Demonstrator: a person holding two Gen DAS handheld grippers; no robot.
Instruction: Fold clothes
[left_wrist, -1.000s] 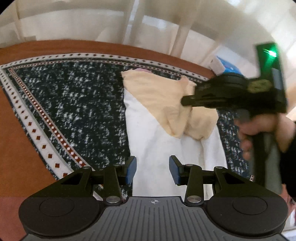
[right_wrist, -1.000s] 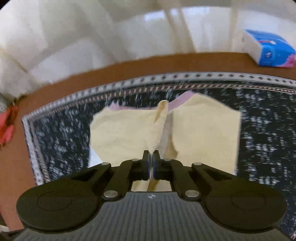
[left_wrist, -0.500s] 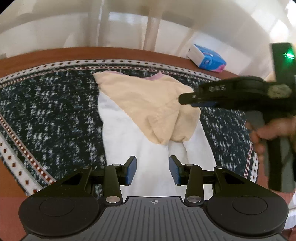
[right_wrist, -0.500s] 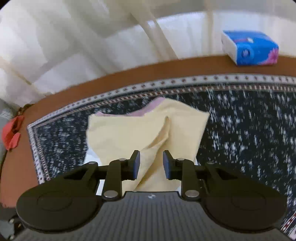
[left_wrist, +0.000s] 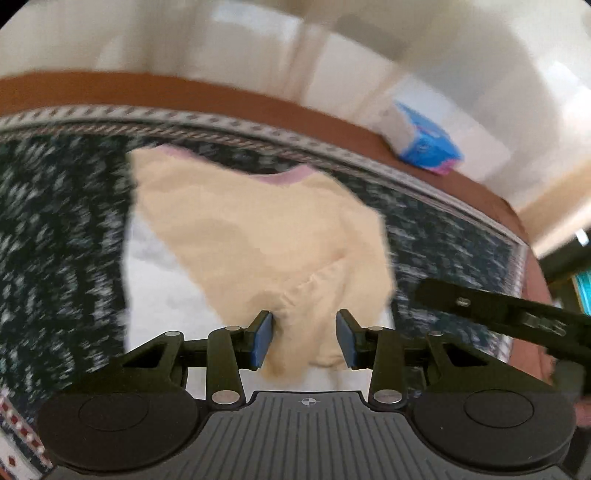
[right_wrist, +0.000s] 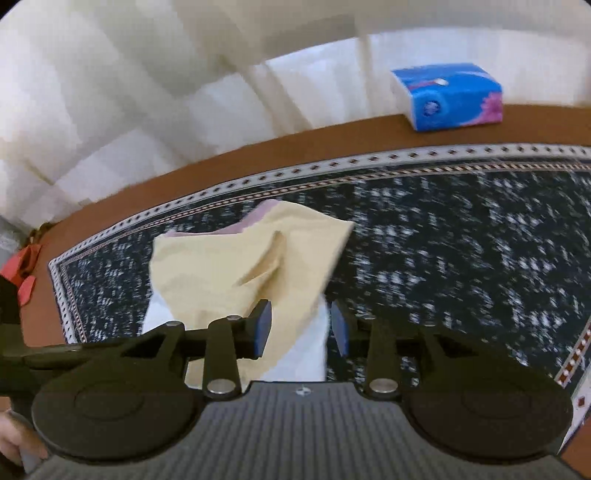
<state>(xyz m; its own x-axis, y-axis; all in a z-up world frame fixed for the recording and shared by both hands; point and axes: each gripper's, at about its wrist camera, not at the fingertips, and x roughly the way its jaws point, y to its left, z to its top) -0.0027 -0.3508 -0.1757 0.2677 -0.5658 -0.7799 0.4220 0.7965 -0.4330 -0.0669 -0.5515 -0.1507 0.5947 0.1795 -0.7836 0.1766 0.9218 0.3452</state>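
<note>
A pale yellow garment with pink trim lies partly folded over a white garment on a dark speckled tablecloth. My left gripper is open, with its blue pads on either side of the yellow garment's bunched lower end. My right gripper is open and empty, just above the yellow garment and the white garment. The right gripper also shows in the left wrist view at the right, off the cloth.
A blue tissue pack sits on the brown table beyond the tablecloth, also in the left wrist view. White curtains hang behind. A red object lies at the far left edge.
My right gripper opened, let go of the yellow garment and drew back to the right. My left gripper moved forward, so the garment's lower end now sits between its open fingers.
</note>
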